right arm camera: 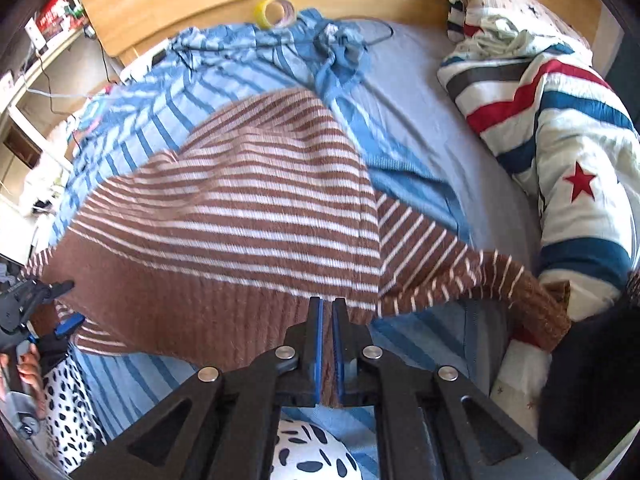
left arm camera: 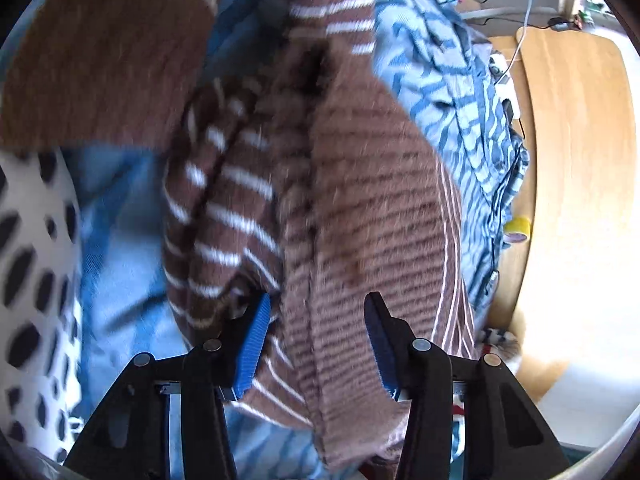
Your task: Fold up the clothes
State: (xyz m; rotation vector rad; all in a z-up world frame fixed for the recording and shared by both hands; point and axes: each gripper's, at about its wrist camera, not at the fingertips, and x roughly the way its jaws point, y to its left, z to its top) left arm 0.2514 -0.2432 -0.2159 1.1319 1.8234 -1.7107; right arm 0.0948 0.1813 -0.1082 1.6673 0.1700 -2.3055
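A: Right gripper (right arm camera: 327, 308) has its blue pads pressed together on the ribbed hem of the brown striped sweater (right arm camera: 248, 208), which hangs over the blue striped bedsheet (right arm camera: 168, 120).

B: And the left gripper (left arm camera: 316, 336)?

A: Fingers apart, a sweater fold between them, not pinched. I'd close it on an edge level with the right, then pull taut before laying flat.

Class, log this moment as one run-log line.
right hand-held gripper: shut on striped sweater | left hand-held gripper: open around sweater fold | surface: bed
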